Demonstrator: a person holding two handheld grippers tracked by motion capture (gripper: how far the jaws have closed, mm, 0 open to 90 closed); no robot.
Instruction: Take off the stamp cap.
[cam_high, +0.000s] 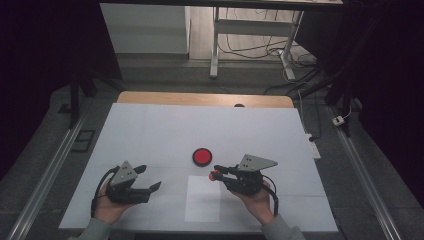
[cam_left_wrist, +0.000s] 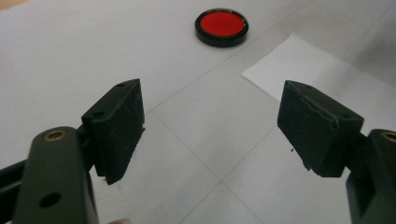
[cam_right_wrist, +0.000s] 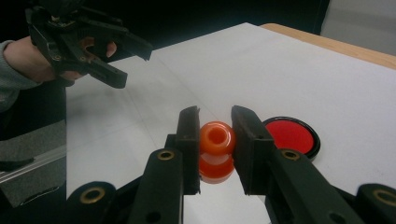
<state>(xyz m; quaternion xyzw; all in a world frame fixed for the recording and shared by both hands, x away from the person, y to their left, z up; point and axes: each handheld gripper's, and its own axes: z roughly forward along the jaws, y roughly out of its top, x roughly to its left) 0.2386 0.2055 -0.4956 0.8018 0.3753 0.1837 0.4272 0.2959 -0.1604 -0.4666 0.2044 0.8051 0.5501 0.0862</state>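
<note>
My right gripper (cam_high: 216, 173) (cam_right_wrist: 215, 122) is shut on a small orange spool-shaped piece (cam_right_wrist: 216, 148) (cam_high: 213, 175), held just above the table. Right behind it lies a round red disc with a black rim (cam_high: 202, 156) (cam_right_wrist: 293, 135) (cam_left_wrist: 221, 26). At the near left my left gripper (cam_high: 150, 176) (cam_left_wrist: 211, 91) stands open above the white tabletop with nothing between its jaws. From the right gripper view the left gripper (cam_right_wrist: 133, 66) shows farther off, held in a hand, also open.
A white sheet of paper (cam_high: 202, 199) (cam_left_wrist: 317, 70) lies near the front edge, between the two hands. The white-covered table (cam_high: 160, 125) ends at a wooden far edge (cam_high: 200, 98). Metal rails run along both sides, with table legs and cables beyond.
</note>
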